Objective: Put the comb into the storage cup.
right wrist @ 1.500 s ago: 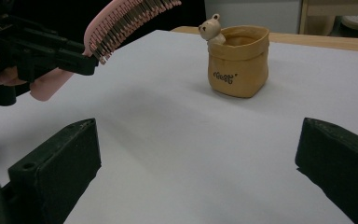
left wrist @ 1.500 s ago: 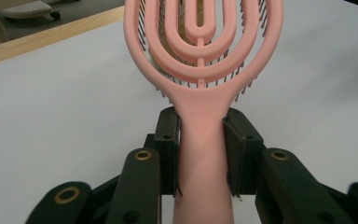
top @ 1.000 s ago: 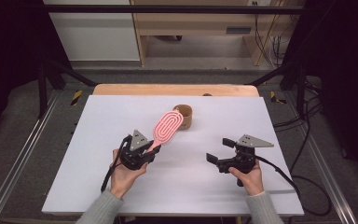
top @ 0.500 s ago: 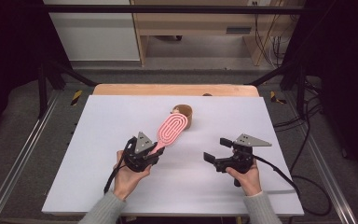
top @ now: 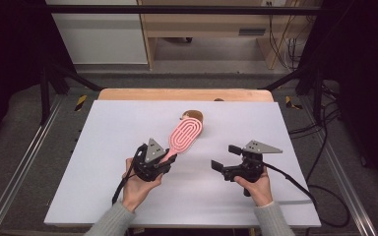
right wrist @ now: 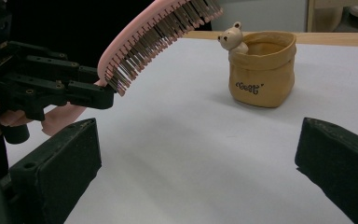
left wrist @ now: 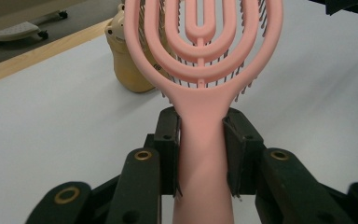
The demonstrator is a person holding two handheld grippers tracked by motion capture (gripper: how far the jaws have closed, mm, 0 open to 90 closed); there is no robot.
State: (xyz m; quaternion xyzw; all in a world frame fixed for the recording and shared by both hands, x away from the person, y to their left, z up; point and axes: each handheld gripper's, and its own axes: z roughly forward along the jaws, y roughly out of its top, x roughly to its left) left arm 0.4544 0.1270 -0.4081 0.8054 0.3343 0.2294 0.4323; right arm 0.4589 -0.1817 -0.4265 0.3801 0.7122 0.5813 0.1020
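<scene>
High view: left gripper [top: 169, 161] clamped on pink hairbrush [top: 186, 134] handle, right gripper [top: 225, 158] wide, empty; best lowered bristles-down, steadily, into tan bear pot [top: 195, 117].

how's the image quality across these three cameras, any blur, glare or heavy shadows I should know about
High view: even light on the white table, dark surroundings, soft overall. Left gripper view: the pink hairbrush handle is sharp, the tan pot behind is slightly blurred, its head is cropped at the top. Right gripper view: the pot is fairly sharp with a soft shadow, the near black jaws are blurred; no glare anywhere.
</scene>
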